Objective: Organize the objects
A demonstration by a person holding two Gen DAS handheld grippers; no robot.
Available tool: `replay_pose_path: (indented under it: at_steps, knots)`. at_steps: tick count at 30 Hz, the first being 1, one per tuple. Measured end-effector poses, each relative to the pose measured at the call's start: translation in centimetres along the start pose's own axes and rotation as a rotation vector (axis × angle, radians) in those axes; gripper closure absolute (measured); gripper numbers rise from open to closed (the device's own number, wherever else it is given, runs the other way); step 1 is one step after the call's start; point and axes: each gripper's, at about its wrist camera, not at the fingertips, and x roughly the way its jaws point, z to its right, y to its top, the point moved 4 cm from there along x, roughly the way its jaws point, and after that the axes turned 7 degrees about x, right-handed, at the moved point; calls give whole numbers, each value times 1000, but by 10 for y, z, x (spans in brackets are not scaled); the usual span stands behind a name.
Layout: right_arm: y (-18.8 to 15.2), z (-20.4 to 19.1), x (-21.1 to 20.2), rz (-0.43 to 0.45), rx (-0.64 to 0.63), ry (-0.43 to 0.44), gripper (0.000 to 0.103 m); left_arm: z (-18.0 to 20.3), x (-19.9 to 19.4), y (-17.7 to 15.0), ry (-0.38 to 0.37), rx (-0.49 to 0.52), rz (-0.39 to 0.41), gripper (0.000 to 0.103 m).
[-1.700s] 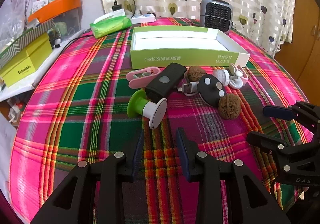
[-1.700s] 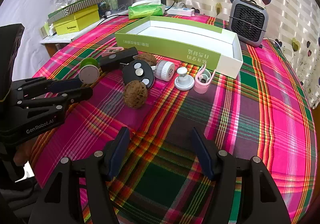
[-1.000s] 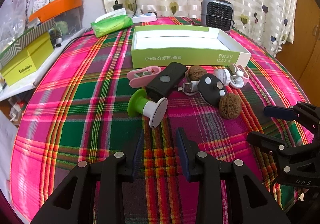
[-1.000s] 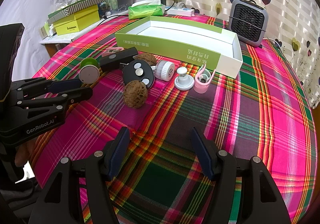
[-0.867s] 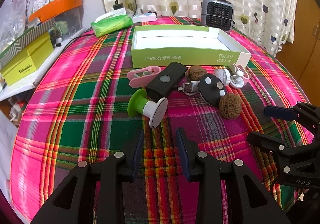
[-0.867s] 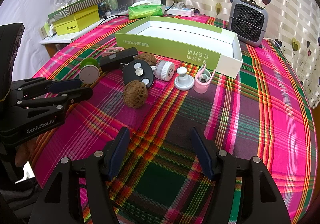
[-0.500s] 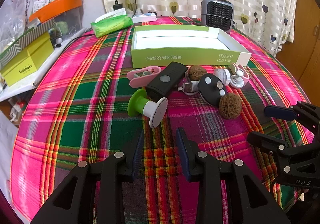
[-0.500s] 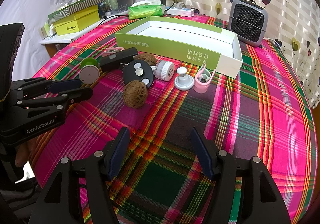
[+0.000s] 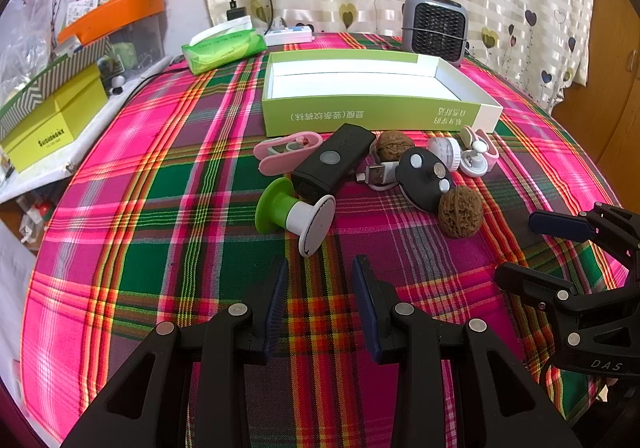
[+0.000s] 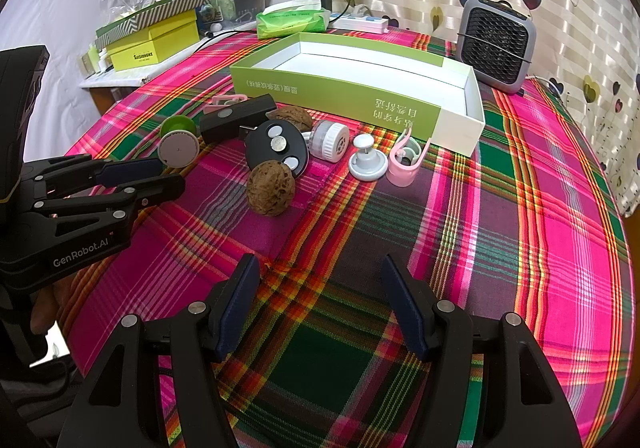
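A green and white open box (image 9: 372, 115) (image 10: 340, 95) lies on the plaid tablecloth. In front of it is a cluster: a green-and-white spool (image 9: 294, 215) (image 10: 178, 141), a black device (image 9: 332, 163) (image 10: 236, 117), a pink clip (image 9: 284, 149), a black oval fob (image 9: 426, 177) (image 10: 276, 149), a near walnut (image 9: 460, 211) (image 10: 271, 187), a far walnut (image 9: 394, 145) (image 10: 290, 113), a white cap (image 10: 330, 139), a white knob (image 10: 367, 161) and a second pink clip (image 10: 406, 159). My left gripper (image 9: 320, 272) (image 10: 166, 171) hovers open just short of the spool, holding nothing. My right gripper (image 10: 320, 276) (image 9: 516, 248) is open wider and holds nothing, short of the near walnut.
A grey fan heater (image 9: 434, 23) (image 10: 498, 35) stands behind the box. A green tissue pack (image 9: 222, 47), a power strip (image 9: 288, 35) and yellow boxes (image 9: 48, 115) sit at the back left. A person's hand (image 10: 40, 312) grips the left gripper's handle.
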Motion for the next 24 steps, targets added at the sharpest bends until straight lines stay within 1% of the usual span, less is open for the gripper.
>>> replay_pose_path:
  at_steps: [24]
  knots:
    - [0,0,0,0,0,0,39,0,-1,1,7,2,6,72]
